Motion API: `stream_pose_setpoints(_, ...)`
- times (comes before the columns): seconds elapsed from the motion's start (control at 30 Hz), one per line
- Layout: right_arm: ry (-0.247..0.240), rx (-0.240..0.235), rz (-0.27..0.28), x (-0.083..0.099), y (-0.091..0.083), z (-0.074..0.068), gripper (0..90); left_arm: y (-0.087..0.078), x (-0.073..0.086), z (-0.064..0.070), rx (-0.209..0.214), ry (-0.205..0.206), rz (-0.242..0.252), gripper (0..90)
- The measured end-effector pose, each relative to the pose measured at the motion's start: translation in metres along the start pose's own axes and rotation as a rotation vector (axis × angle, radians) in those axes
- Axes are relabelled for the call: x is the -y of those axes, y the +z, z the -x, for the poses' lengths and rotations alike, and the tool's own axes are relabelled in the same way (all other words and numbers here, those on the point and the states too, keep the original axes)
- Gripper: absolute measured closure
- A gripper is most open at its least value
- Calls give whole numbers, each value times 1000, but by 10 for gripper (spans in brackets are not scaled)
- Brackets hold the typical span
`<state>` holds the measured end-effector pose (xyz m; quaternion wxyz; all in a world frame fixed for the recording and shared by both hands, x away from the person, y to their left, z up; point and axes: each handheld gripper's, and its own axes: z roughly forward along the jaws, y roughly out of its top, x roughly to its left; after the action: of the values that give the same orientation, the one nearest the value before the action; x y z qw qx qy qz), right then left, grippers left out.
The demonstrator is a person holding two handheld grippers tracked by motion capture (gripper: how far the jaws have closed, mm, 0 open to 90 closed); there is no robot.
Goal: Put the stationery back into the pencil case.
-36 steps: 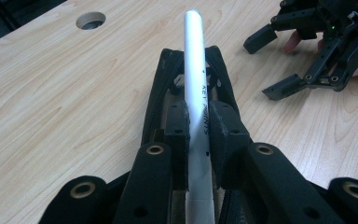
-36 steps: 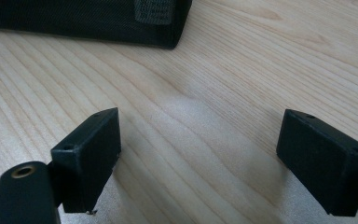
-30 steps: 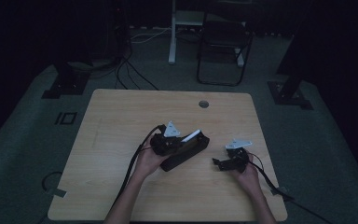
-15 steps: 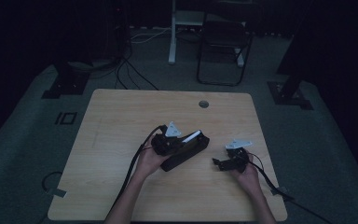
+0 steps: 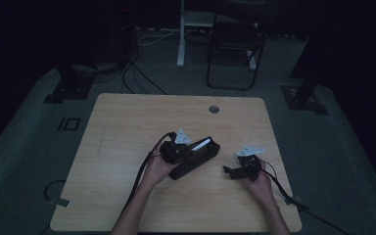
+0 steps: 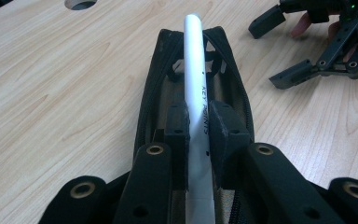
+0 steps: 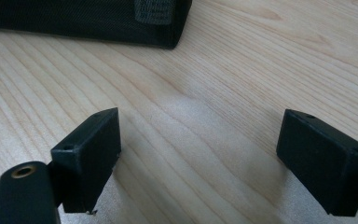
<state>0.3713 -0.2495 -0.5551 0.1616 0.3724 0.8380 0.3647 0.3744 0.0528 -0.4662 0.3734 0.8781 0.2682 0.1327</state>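
We hold a white pen (image 6: 196,88), printed with the words KEY POINTS, in the left claw (image 6: 199,128). Its jaws are clenched on the barrel partway along, so the front of the pen projects ahead of the claw and lies over the open mouth of the black zip pouch (image 6: 235,100). We judge that this mid-barrel grip keeps the pen in line with the long axis of the pouch, so it can pass between the zip edges without catching.

In the high view the pouch (image 5: 196,161) lies directly under and ahead of the left claw (image 5: 188,149), resting flat on the counter (image 5: 127,127). The zip edges stand apart on either side of the pen.

The right claw (image 7: 198,154) is released, its jaws spread wide with bare counter (image 7: 223,84) between them. A corner of the pouch (image 7: 98,18) lies ahead of it, apart from the jaws. In the high view the right claw (image 5: 235,171) sits near the pouch end, where we judge it is ready to steady the pouch.
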Motion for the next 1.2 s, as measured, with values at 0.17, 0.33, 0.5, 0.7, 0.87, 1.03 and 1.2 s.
stream_pose_setpoints(0.17,1,0,0,0,0,0,138,1,0,1,-2,3,-4,785)
stream_pose_setpoints(0.33,1,-1,-1,0,0,0,138,2,0,1,-4,5,-10,785)
stream_pose_setpoints(0.5,2,-1,-1,0,0,0,138,4,1,2,-8,7,-18,785)
stream_pose_setpoints(0.7,4,-1,-1,0,0,0,138,5,1,1,-8,8,-21,784)
stream_pose_setpoints(0.87,3,-1,-1,0,0,0,138,5,1,1,0,7,-22,774)
stream_pose_setpoints(1.03,2,-1,-1,0,0,0,138,4,0,2,2,4,-15,697)
stream_pose_setpoints(1.2,1,-1,-1,0,0,0,138,2,0,1,-6,-3,-10,635)
